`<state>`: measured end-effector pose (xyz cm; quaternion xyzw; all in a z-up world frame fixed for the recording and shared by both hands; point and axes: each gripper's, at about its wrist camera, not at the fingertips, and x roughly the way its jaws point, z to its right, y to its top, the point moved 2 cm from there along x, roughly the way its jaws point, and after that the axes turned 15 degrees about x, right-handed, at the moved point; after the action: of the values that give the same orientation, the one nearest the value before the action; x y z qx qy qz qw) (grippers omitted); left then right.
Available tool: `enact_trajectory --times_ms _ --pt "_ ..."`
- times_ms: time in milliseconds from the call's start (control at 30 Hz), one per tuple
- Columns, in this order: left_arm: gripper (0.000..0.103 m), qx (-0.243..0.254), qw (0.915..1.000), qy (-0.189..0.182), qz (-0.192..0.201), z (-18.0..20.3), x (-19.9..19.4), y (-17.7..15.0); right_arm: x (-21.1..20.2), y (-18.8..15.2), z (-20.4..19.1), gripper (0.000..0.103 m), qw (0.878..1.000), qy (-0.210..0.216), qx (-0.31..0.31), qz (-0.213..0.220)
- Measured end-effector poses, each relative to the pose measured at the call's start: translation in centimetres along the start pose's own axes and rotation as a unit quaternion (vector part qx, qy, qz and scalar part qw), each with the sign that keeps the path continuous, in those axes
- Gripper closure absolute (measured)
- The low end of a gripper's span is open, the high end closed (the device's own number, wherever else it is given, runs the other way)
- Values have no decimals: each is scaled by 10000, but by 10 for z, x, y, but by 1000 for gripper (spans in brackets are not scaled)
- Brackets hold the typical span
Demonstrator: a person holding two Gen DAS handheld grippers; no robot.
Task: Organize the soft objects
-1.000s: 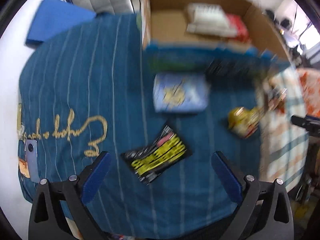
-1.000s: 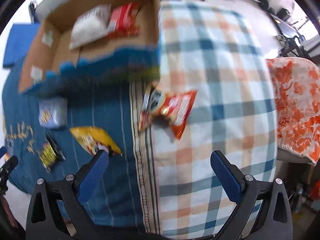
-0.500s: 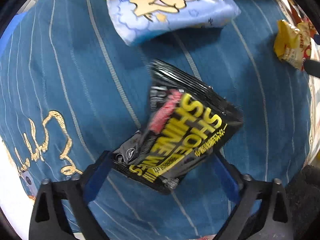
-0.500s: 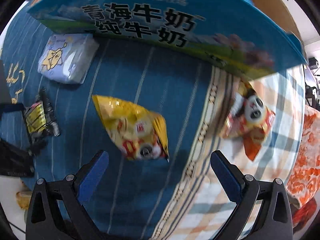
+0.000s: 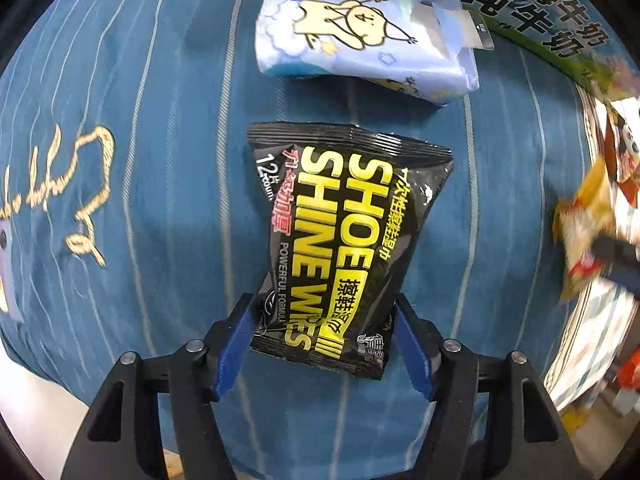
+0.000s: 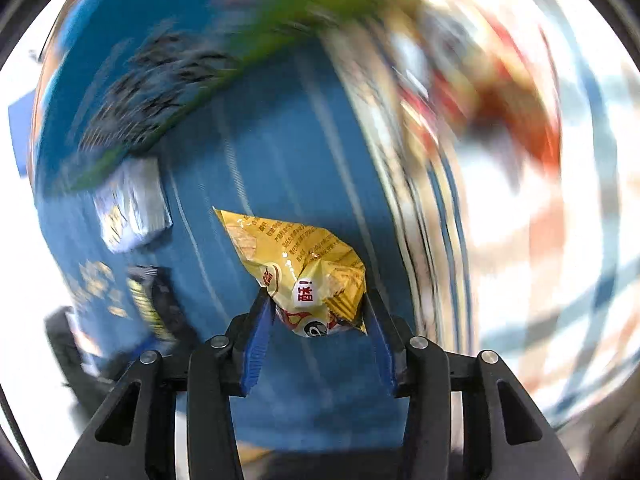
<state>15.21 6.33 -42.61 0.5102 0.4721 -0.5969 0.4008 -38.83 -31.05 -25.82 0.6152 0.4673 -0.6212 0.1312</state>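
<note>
A black "Shoe Shine Wipes" pack (image 5: 340, 220) lies on the blue striped blanket (image 5: 140, 160). My left gripper (image 5: 324, 304) points straight down over it. Its jaws are closing, and the blue pads touch both sides of the pack's near end, which looks pinched narrow. A crumpled yellow snack bag (image 6: 296, 256) sits between the pads of my right gripper (image 6: 316, 296). Those jaws are closing too and squeeze the bag's lower end. The bag stays sharp while the background blurs. In the left wrist view the same yellow bag (image 5: 580, 232) shows blurred at the right edge.
A light blue tissue pack (image 5: 360, 36) lies just beyond the black pack. Behind it stands a printed milk carton box (image 5: 552, 24). A red snack bag (image 5: 624, 152) rests near the seam with the plaid cloth (image 6: 560, 240). Bare floor shows past the blanket's left edge.
Both grippers came down from a high view of the bed. The left jaws narrowed onto the black pack. The right jaws went from wide open above the yellow bag to gripping it.
</note>
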Motion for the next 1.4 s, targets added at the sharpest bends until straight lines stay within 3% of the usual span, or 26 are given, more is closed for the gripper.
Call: enact_trajectory --times_ms 67,100,133,200,267,333,367,467,567,700,733,767,800,833,867,967,1000,1067,1133,1300,1400 --pt "38 -130 9999 -19 6 9 3 -3 2 1 14 32 9986 112 308 -412" --pt "37 -113 9999 30 -40 14 5 -3 -1 1 17 21 9988 100 260 -413" --pt "37 -82 9999 89 -42 21 9 -5 -8 0 16 19 9996 -13 89 -285" --pt "35 -14 9999 140 -32 27 11 -7 -24 -3 8 19 9948 -653 -690 359" --pt "32 26 9999 134 -40 32 12 -5 -46 -14 -15 19 9712 -1294 -1654 1129" --pt "32 23 9999 115 -40 30 14 -2 -51 -27 -35 19 9424 -1679 -2476 1500" --pt "31 8 10000 89 -43 30 15 -1 -50 -37 -52 19 9202 -1927 -3000 1617" --pt "31 -26 10000 38 -65 31 18 -1 -31 -57 -82 19 8800 -2354 -3807 1592" --pt "31 -59 10000 23 -73 27 19 4 -1 -64 -95 19 8623 -2632 -4108 1355" --pt "31 -67 9999 32 -67 17 18 8 38 -71 -100 23 8475 -2979 -4242 1140" --pt "31 -66 10000 32 -65 15 18 11 40 -68 -99 33 8476 -3023 -4191 1207" --pt "31 -65 10000 23 -63 -1 20 15 41 -64 -97 35 8547 -2975 -4081 1203" --pt "31 -68 10000 18 -58 -3 16 18 42 -60 -94 37 8693 -2839 -3877 1158" --pt "30 -70 10000 12 -57 -3 16 18 38 -52 -89 38 8898 -2615 -3586 1061" --pt "28 -76 10000 4 -51 -1 15 19 29 -39 -79 39 9207 -2221 -3091 866" --pt "25 -137 9999 -60 -27 -13 14 19 4 -5 -49 39 9723 -1278 -1906 443" --pt "25 -162 9998 -88 -14 -16 17 20 -2 4 -40 38 9790 -1100 -1676 372" --pt "21 -214 9997 -127 14 -19 18 18 -11 16 -25 29 9872 -872 -1311 247" --pt "19 -227 9997 -117 11 -19 19 18 -25 22 -19 20 9875 -896 -1236 381" --pt "18 -333 9994 -126 21 -20 20 22 -51 11 -26 19 9689 -1391 -1790 994" --pt "18 -474 9987 -169 22 -19 20 24 -43 2 -43 18 9637 -1601 -1940 893"
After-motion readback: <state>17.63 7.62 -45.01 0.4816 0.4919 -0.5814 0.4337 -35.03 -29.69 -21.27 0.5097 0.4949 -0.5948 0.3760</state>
